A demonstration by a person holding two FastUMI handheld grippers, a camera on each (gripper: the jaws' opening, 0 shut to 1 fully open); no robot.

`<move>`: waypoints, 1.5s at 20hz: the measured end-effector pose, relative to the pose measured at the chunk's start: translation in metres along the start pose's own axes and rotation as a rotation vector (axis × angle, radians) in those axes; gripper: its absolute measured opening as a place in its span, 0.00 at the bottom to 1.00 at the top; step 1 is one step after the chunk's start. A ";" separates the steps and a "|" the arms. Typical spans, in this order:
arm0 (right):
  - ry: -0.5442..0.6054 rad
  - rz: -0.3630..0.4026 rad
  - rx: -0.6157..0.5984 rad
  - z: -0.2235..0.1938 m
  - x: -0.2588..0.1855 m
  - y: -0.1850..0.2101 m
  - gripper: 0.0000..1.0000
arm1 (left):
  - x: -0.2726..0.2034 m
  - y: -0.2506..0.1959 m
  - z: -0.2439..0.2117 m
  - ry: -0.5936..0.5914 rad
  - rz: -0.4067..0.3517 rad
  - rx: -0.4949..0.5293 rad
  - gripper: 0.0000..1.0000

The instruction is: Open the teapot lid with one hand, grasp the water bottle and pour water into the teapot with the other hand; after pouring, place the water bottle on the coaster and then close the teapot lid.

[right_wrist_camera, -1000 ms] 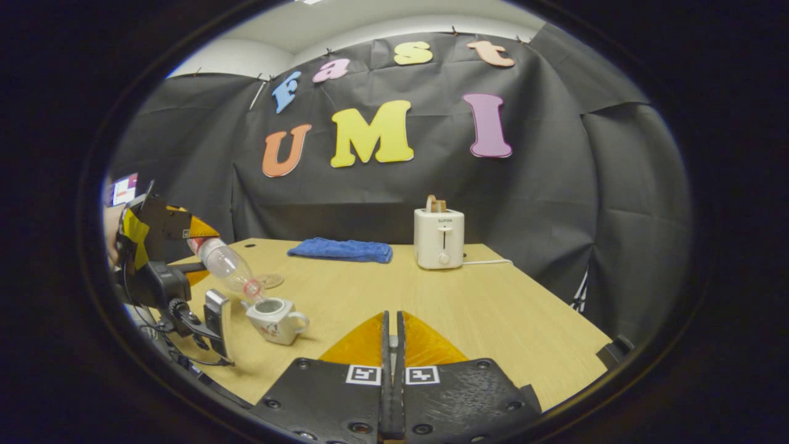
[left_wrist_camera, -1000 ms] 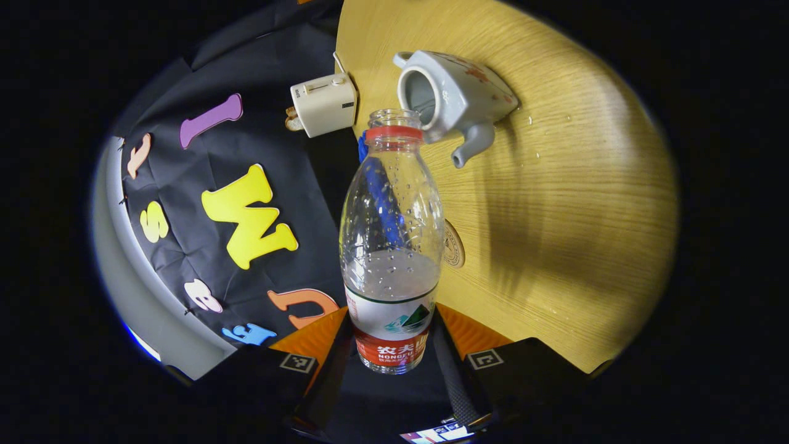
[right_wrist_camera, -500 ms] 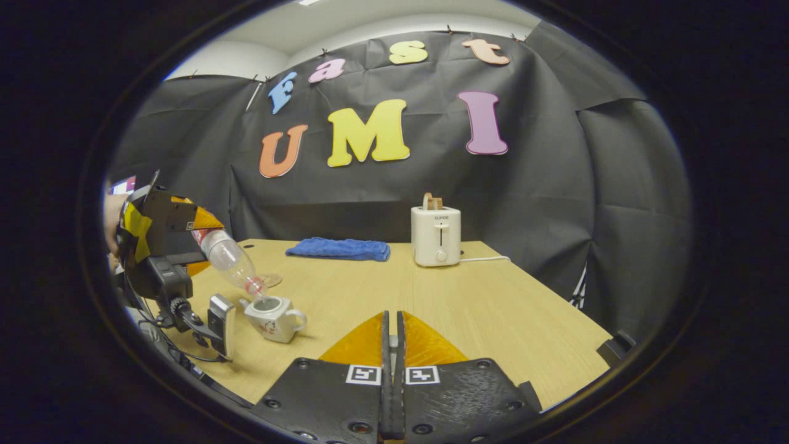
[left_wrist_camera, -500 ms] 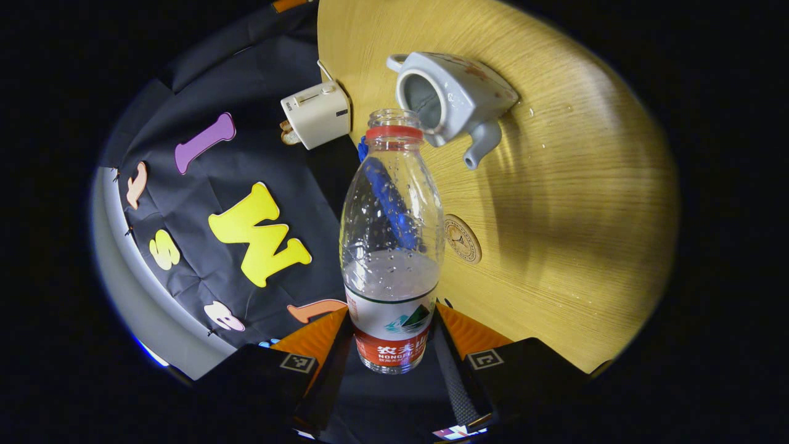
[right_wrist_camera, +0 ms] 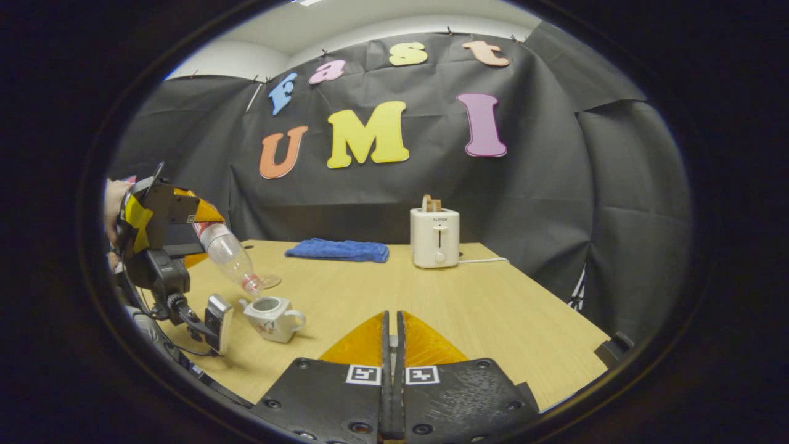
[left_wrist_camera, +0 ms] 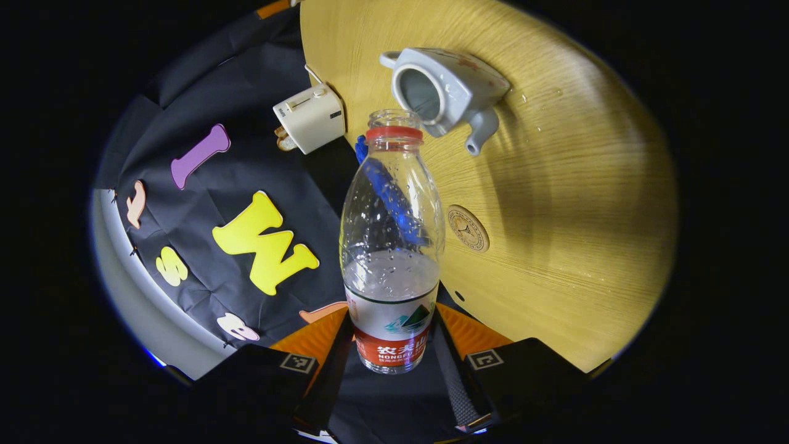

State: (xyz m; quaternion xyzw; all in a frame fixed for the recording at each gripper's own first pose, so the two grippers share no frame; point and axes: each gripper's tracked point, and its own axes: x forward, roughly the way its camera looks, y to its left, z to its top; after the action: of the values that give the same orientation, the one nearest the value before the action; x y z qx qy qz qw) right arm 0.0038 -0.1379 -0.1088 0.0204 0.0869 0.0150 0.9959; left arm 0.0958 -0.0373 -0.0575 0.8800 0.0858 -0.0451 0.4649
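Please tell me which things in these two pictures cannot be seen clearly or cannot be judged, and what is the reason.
- Water level inside the white ceramic teapot: left gripper view, its opening is in shadow.
- Teapot lid: right gripper view, the right gripper fingers look pressed together, anything between them is too thin to tell.
- Round wooden coaster: right gripper view, partly behind the clear plastic water bottle.
- Blue cloth: left gripper view, seen distorted through the bottle.

Glossy ceramic teapot (left_wrist_camera: 447,89), wood-grain table (left_wrist_camera: 573,203)
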 end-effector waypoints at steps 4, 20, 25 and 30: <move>-0.001 -0.004 0.005 -0.001 -0.002 -0.003 0.00 | -0.002 0.009 -0.001 0.002 0.019 0.013 0.74; -0.011 -0.011 0.009 0.003 -0.005 -0.006 0.00 | -0.002 0.020 0.004 -0.033 0.038 -0.026 0.74; -0.016 -0.022 0.011 0.007 -0.008 -0.007 0.00 | -0.002 0.006 0.008 -0.064 0.024 -0.143 0.74; -0.024 -0.019 -0.005 0.012 -0.011 0.001 0.00 | -0.006 -0.043 0.008 -0.082 -0.171 -0.611 0.74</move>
State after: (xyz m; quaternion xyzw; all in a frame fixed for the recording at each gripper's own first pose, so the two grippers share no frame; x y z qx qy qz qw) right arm -0.0051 -0.1381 -0.0947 0.0173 0.0750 0.0057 0.9970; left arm 0.0814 -0.0207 -0.0959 0.6868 0.1504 -0.0917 0.7051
